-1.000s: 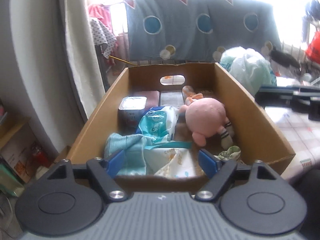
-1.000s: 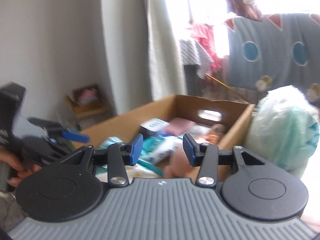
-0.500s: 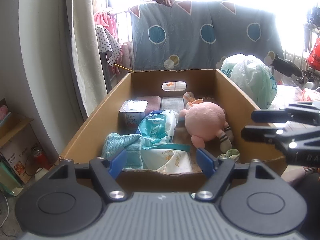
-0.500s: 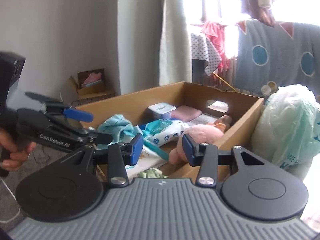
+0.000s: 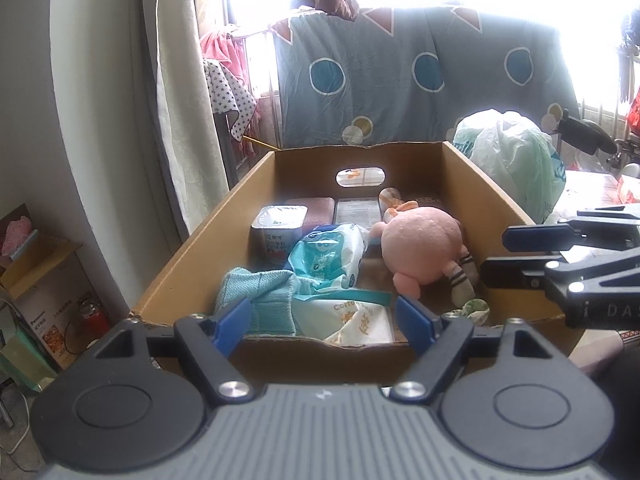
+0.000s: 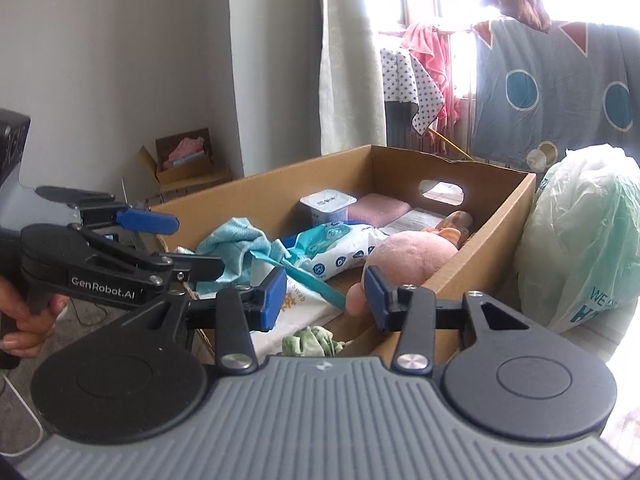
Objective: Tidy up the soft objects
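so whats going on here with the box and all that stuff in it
A person holds a tool in each hand over a cardboard box of soft things: a pink plush toy, a blue knitted cloth and a pack of wipes. The left tool and right tool are both open and empty, poised at the box's near end. Nothing has been picked up yet.

The box (image 5: 486, 196) is plain brown cardboard, matt, with a ragged near edge. Inside it, the pink plush (image 5: 420, 242) looks soft and fuzzy, the teal cloth (image 5: 260, 298) is a ribbed knit, and the wipes pack (image 5: 328, 256) is glossy, crinkled plastic film. The tub (image 5: 278, 230) is smooth white plastic under a foil-like lid. The bag (image 5: 516, 160) beside the box is thin, wrinkled, half-clear plastic. Each hand-held gripper is matt black plastic with shiny metal screws (image 5: 235, 389) and blue pads (image 6: 274, 298).
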Tool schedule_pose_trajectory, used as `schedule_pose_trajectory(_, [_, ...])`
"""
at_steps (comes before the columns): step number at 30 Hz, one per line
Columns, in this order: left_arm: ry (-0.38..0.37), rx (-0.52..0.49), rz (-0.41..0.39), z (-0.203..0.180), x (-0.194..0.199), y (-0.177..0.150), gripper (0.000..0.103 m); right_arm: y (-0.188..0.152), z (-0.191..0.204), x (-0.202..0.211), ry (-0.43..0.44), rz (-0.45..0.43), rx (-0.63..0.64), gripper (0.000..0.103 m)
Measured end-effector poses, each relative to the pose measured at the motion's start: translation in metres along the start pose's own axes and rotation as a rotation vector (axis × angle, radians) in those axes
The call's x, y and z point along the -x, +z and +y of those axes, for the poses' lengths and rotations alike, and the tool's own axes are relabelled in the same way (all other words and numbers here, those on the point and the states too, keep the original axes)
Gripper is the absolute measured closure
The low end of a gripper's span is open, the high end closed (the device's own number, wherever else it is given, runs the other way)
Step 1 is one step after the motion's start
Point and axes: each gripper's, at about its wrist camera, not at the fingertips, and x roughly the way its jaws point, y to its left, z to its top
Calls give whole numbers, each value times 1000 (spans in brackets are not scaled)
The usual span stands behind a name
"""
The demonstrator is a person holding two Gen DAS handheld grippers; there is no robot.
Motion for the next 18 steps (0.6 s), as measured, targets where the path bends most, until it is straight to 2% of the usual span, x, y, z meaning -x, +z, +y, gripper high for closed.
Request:
schedule_pose_trajectory(8, [-6,-7,18,1,-2,3,22,-4,11,-2,-40,12,78,60])
schedule_pose_trajectory(18, [-4,-7,21,0,-2,3,21,-6,12,-3,-46,7,97,59])
